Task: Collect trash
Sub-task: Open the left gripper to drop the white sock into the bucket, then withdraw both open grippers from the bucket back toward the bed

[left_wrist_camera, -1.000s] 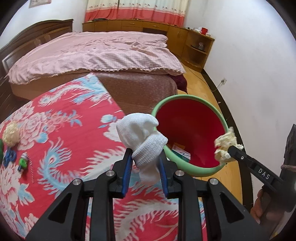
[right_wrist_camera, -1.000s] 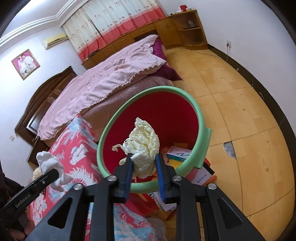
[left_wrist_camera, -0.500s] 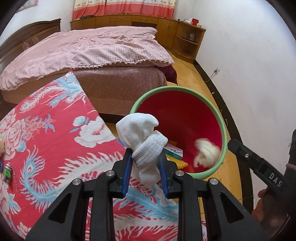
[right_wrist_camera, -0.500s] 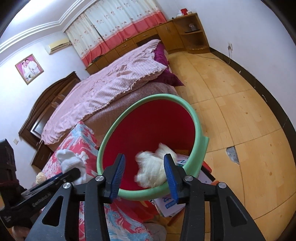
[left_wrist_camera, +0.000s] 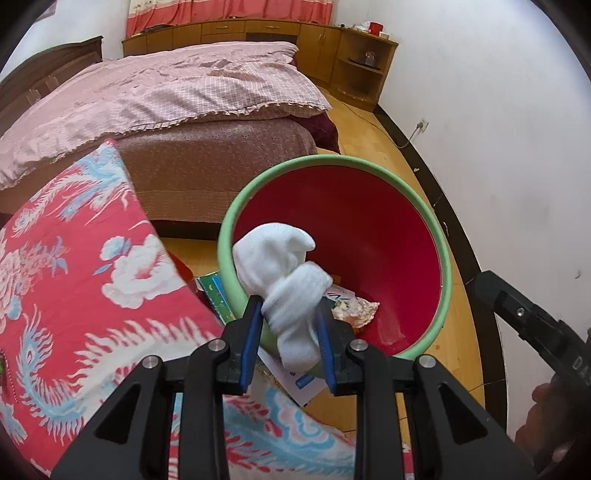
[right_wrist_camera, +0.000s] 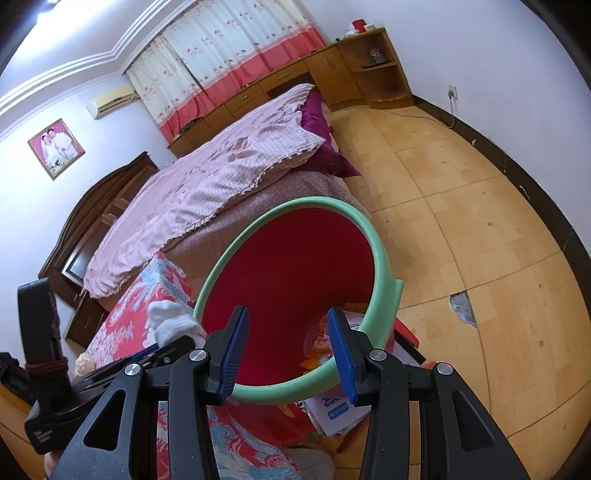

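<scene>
Paper wad (left_wrist_camera: 355,309) dropped in bin (left_wrist_camera: 441,258) (binned)

A bed (left_wrist_camera: 177,92) with a pink checked quilt (right_wrist_camera: 207,184) fills the far part of the room, a dark wooden headboard (right_wrist_camera: 99,206) at its end and a magenta pillow (right_wrist_camera: 325,147) at its floor-side edge. Behind it runs a low wooden cabinet (left_wrist_camera: 258,33) ending in a corner shelf (right_wrist_camera: 380,70), under white and red curtains (right_wrist_camera: 229,55). A framed photo (right_wrist_camera: 56,147) and an air conditioner (right_wrist_camera: 110,101) hang on the wall. The floor (right_wrist_camera: 480,221) is yellow wood. Nearby lies red cloth (left_wrist_camera: 74,288) with blue and white phoenix patterns.
</scene>
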The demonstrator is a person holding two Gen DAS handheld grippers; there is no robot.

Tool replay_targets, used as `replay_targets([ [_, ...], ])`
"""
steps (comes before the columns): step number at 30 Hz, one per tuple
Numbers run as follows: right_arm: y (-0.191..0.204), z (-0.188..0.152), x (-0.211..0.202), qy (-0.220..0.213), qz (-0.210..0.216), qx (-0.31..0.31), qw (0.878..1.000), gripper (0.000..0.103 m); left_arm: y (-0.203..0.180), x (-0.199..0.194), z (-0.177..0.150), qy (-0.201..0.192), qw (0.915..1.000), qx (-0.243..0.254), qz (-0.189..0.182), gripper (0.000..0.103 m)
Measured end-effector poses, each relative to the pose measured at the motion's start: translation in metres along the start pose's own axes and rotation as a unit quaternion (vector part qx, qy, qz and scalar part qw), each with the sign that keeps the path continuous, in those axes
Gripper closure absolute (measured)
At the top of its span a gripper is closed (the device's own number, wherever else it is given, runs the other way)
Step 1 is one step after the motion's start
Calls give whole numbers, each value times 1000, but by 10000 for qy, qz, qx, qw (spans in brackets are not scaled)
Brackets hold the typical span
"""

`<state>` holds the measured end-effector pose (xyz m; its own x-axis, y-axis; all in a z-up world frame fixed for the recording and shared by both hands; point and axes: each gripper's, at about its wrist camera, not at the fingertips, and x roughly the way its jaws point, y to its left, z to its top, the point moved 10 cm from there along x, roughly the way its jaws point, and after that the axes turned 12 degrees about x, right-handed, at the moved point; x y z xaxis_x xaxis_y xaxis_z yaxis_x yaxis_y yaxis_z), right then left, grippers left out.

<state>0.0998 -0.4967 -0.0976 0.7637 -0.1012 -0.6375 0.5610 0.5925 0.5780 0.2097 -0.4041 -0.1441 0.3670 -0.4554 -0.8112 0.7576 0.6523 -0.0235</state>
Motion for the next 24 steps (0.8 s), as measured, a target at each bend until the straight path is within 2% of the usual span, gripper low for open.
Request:
replay_targets([
  [2, -2, 0, 0, 3, -6, 25, 10000, 58, -2, 2, 1, -19, 10000, 11, -28, 75],
  [5, -4, 0, 1, 18, -21, 58, 10000, 58, -4, 3, 1, -36, 10000, 19, -59, 66],
  [8, -4, 0, 0, 34, -28, 54, 10000, 58, -3, 0, 2, -80, 10000, 8, -38, 62],
  [20, 6, -9, -5, 105, 11, -93, 9999, 57, 12, -25, -7, -194, 9994, -301, 35, 62],
  [24, 11, -12, -8, 119, 19, -163, 9998, 51, 19, -38, -11, -267, 9988, -390, 98, 62],
])
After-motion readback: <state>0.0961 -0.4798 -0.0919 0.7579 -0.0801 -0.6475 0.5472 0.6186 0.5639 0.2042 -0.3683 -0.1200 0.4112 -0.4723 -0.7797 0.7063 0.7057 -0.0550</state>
